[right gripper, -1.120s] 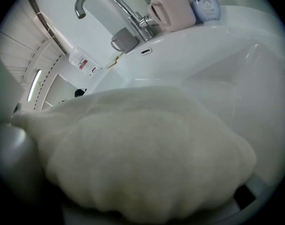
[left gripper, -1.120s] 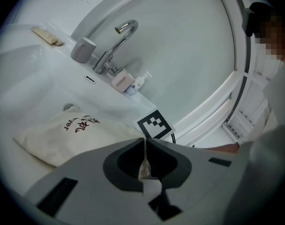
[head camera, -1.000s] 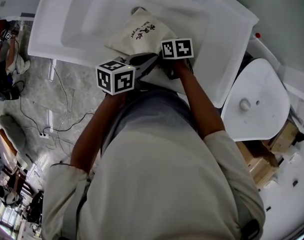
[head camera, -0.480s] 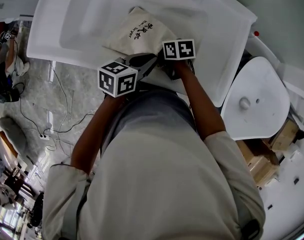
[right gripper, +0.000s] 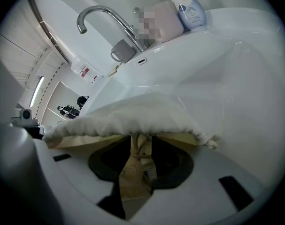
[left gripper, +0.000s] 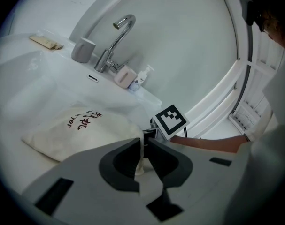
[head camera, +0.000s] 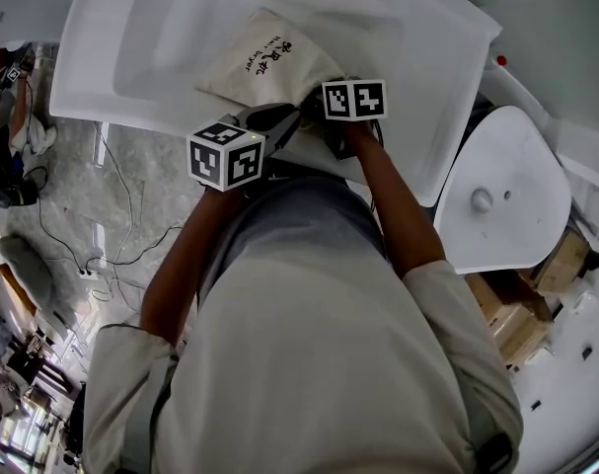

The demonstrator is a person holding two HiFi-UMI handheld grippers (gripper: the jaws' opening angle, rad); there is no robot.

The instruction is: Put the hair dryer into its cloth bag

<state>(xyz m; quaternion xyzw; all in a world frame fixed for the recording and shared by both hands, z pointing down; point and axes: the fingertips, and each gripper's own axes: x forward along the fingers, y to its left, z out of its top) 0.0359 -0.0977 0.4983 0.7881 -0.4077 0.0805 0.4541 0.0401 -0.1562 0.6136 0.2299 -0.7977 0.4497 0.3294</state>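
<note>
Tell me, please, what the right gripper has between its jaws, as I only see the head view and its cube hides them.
Observer: The right gripper is closing, with the cloth bag's drawstring between its jaws.
Operator: And the other one?
Observer: The left gripper is opening, with the bag's edge between its jaws.
Operator: Does the hair dryer show?
Observer: Not in either gripper view; the bag's mouth is gathered.

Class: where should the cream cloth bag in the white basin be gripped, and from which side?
Probably the gathered drawstring hem of the cream cloth bag, from the front of the white basin: that thin, loose edge faces there.
</note>
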